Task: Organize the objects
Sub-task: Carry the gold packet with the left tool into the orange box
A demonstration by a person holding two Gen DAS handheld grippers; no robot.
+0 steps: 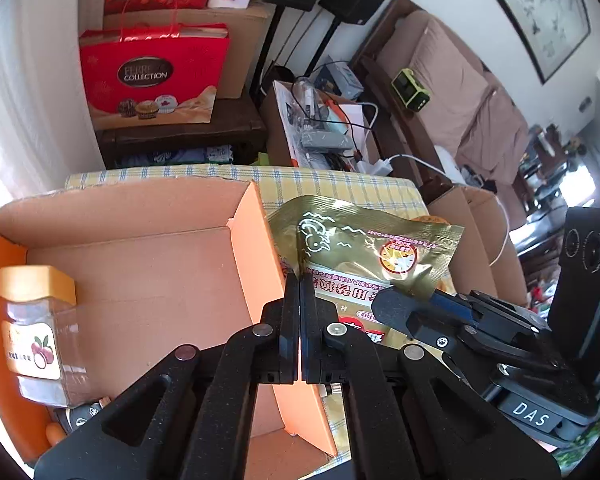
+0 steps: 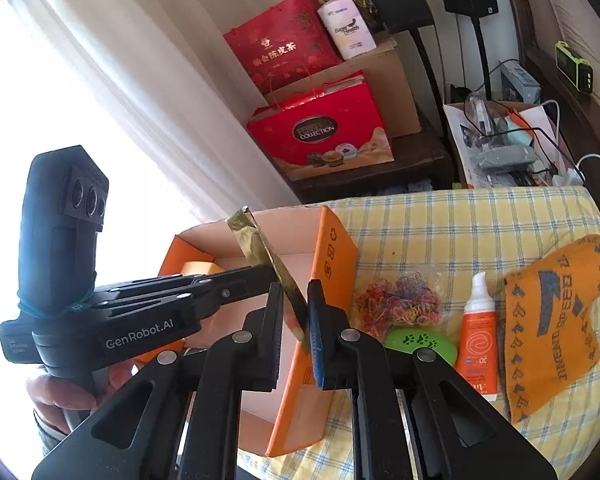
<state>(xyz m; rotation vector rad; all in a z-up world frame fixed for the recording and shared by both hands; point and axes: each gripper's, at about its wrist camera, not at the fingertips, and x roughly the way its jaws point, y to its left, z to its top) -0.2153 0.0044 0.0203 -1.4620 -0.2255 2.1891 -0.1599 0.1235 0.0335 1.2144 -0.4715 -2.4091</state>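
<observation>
The left gripper (image 1: 300,280) has its fingers pressed together on the near edge of a gold foil pouch (image 1: 364,248). The right gripper (image 2: 296,312) clamps the same pouch from the other side — both hold it up just above the right wall of the orange cardboard box (image 1: 256,280). A clear jar (image 1: 36,332) with an orange lid stands inside the box at its left. On the checked cloth (image 2: 460,232) to the right lie a bag of rubber bands (image 2: 400,300), a green disc (image 2: 420,342), an orange tube (image 2: 478,340) and what looks like an orange sock (image 2: 556,320).
</observation>
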